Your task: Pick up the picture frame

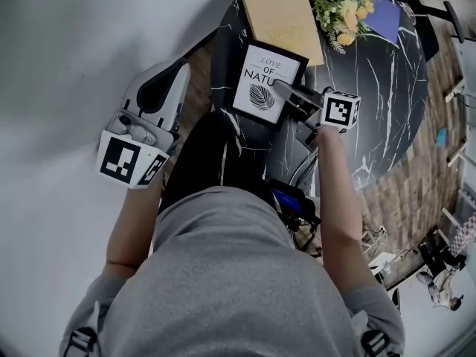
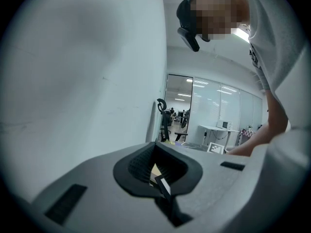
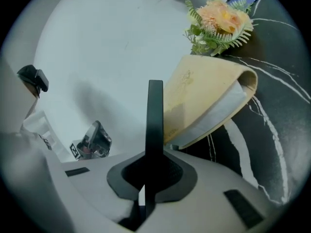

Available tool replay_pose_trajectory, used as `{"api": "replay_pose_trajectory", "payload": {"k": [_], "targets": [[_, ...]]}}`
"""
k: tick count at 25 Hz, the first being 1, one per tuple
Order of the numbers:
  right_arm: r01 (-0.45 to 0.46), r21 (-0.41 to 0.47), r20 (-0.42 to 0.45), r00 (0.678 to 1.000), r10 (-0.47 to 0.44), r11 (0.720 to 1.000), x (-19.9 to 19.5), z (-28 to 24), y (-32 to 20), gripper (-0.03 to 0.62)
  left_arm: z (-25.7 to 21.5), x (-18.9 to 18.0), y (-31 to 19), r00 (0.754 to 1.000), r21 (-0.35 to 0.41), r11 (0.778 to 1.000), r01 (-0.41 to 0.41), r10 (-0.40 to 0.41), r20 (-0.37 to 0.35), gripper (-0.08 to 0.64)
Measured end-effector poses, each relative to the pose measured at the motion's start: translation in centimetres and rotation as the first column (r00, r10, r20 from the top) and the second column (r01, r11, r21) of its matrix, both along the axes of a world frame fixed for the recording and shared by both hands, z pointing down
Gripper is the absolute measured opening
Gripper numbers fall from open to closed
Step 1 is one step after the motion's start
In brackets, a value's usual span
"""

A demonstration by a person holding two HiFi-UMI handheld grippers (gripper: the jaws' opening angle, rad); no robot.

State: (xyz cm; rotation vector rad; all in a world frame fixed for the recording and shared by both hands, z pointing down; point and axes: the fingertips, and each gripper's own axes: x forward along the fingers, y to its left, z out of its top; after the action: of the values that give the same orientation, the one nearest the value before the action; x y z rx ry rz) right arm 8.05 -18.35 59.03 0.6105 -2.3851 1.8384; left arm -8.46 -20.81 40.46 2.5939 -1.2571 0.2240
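Note:
The picture frame, black-edged with a white leaf print, is at the near left of the black marble table. My right gripper is shut on the frame's right edge. In the right gripper view that edge stands as a thin black bar pinched between the jaws of the right gripper. My left gripper hangs off the table's left side in front of a pale wall, apart from the frame. In its own view the left gripper looks shut with nothing in it.
A tan book lies just beyond the frame, and a yellow flower bunch with a blue sheet lies further back. The book and flowers are close ahead of the right gripper. Wood floor is on the right.

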Motion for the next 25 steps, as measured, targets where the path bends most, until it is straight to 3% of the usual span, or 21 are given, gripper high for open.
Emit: {"api": "replay_pose_trajectory", "payload": {"k": [9,19,25], "targets": [[-0.027,0.024,0.09,0.996,0.025,0.999,-0.2,-2.3,-0.4,0.031,-0.7,-0.4,0.4,1.0,0.02,1.0,-0.002,0.002,-0.006,0.006],[-0.072,0.077,0.125,0.99,0.062,0.994,0.5,-5.2,-1.6,0.031,-1.9,-0.1,0.3,1.0,0.042,0.999,-0.013,0.013,-0.01,0.006],[-0.072,0.12,0.096,0.994,0.061,0.99,0.9,-6.6,-2.0,0.031,-2.6,0.1,0.5,1.0,0.055,0.998,-0.026,0.027,-0.011,0.006]]}}
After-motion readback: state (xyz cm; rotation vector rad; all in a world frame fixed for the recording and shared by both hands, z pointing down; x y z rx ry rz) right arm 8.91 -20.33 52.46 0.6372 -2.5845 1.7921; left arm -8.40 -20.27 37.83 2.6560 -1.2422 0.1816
